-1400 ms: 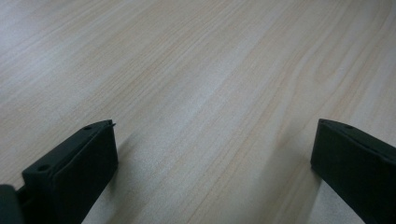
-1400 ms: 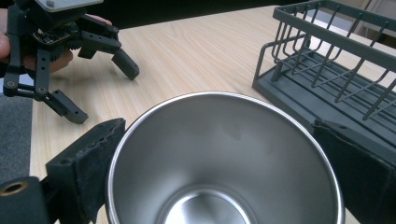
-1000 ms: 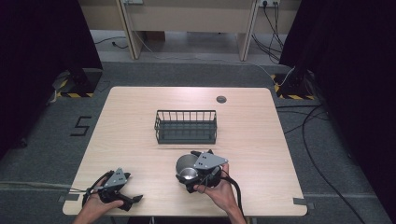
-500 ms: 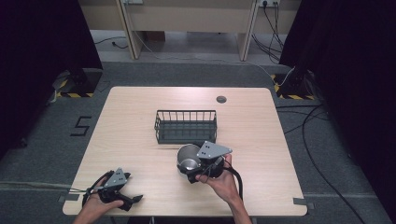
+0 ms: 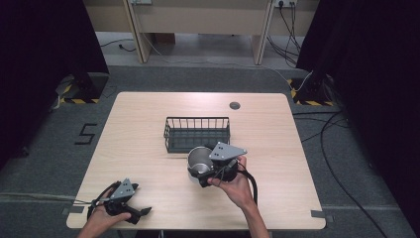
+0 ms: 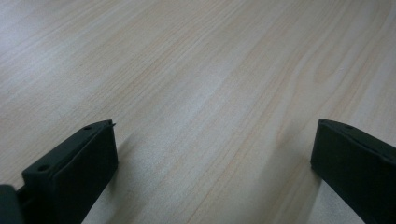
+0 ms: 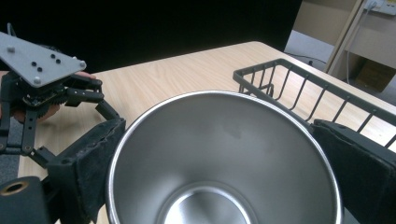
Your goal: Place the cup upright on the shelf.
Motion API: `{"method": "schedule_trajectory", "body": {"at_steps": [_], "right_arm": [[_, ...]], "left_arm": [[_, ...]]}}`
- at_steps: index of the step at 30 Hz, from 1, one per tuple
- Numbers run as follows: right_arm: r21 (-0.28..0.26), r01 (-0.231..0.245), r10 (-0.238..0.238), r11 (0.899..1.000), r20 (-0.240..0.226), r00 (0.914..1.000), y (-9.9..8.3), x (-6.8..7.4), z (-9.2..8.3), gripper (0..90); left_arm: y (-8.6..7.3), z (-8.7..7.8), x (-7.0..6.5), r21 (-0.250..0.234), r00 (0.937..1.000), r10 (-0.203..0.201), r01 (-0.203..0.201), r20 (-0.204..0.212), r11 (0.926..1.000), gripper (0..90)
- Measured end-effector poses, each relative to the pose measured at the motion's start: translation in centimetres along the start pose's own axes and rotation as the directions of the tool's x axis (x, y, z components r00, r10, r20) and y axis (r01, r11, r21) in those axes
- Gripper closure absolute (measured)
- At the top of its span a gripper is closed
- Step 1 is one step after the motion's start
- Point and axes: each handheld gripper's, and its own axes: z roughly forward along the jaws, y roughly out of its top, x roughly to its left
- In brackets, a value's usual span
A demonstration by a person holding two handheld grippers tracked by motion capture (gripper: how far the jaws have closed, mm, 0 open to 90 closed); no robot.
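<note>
A stainless steel cup (image 5: 199,159) is gripped by the right tool (image 5: 207,171), which is carried in the person's right hand (image 5: 236,186) above the near middle of the tabletop (image 5: 277,148). In the right gripper view the cup (image 7: 224,158) is seen from above its open mouth, with one black padded jaw pressed against the rim on either side, so the jaws are pinching the cup across its width. The bright, bare inside of the cup and its round bottom are seen there. In the high view the cup is seen tilted, its mouth turned toward the far left, and it is held just in front of the near side of a dark wire basket (image 5: 197,134). That basket (image 7: 299,88) is seen just beyond the cup's rim in the right gripper view.

The left tool (image 5: 136,214) is held low in the left hand (image 5: 101,218) at the near left corner of the tabletop, well apart from the cup and the basket. In the left gripper view its two black jaws are spread wide, with bare pale wood between them. A small dark round disc (image 5: 235,105) is set in the tabletop near the far edge.
</note>
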Motion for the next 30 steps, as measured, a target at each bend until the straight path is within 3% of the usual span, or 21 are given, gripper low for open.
{"method": "schedule_trajectory", "body": {"at_steps": [18, 30], "right_arm": [[0.002, -0.010, 0.010, 1.000, 0.002, 0.9999, 2.9, -2.1, 0.0, 6.4], [-0.010, -0.006, 0.006, 1.000, 0.012, 0.9999, 6.1, -3.5, 0.7, 6.4]], "left_arm": [[0.0, 0.0, 0.0, -0.002, 1.0000, -0.002, 0.002, 0.000, 1.0000, 0.0], [0.0, 0.0, 0.0, -0.003, 1.0000, -0.004, 0.004, 0.000, 1.0000, 0.0]]}}
